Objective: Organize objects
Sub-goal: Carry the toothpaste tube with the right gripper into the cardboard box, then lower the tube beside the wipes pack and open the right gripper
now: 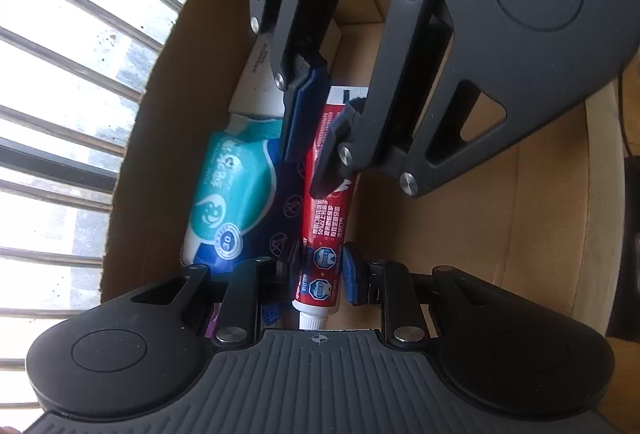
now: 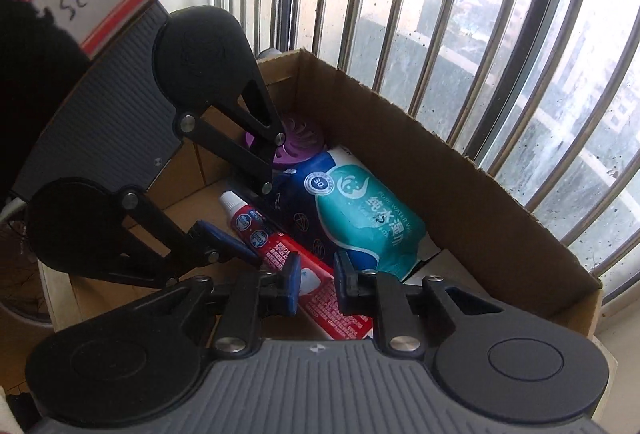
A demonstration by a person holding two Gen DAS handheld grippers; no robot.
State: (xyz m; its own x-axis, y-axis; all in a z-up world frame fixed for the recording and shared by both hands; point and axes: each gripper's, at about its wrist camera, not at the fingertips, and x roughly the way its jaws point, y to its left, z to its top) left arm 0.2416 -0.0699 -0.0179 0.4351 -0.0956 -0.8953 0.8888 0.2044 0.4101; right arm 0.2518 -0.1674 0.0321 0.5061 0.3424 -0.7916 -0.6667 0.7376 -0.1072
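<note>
Both my tongs clench the red-and-white toothpaste tube (image 1: 326,218) lying lengthwise inside the brown cardboard box (image 2: 440,170): left gripper (image 1: 320,274) near its cap end, right gripper (image 2: 316,284) near its crimped tail.

"30" and "PURE WATER" on wipes pack (image 2: 360,210)

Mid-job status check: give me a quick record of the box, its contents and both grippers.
container: brown cardboard box, open, beside barred window
contents: red toothpaste tube, teal wet-wipes pack, purple round slotted disc, dark blue patterned pouch
left gripper: shut on tube's cap end
right gripper: shut on tube's flat end
tube position: inside box, beside wipes
</note>
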